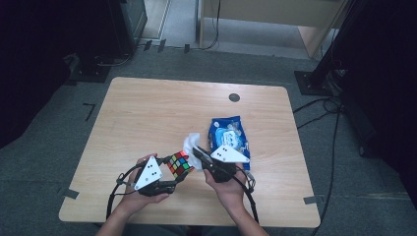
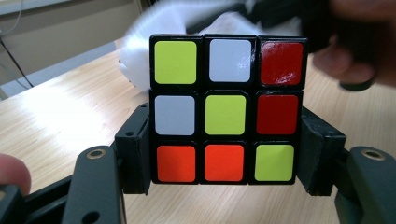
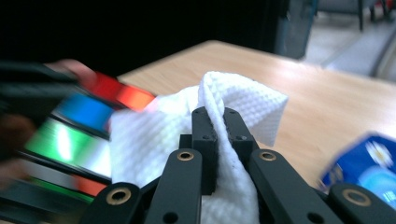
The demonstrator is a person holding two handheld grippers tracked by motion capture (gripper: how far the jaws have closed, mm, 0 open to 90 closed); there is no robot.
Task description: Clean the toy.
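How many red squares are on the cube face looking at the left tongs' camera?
2. Both on the cube face's right column: the top square and the middle square. Other faces are hidden here.

Cube (image 1: 179, 164) left of cloth (image 1: 191, 141); packet (image 1: 228, 137) right, on table (image 1: 147, 113).

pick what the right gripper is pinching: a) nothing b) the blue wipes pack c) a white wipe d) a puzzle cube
c: in the right gripper view the right gripper has its jaws closed on a folded white wipe, while the puzzle cube sits clamped in the left gripper and the blue wipes pack lies on the table.
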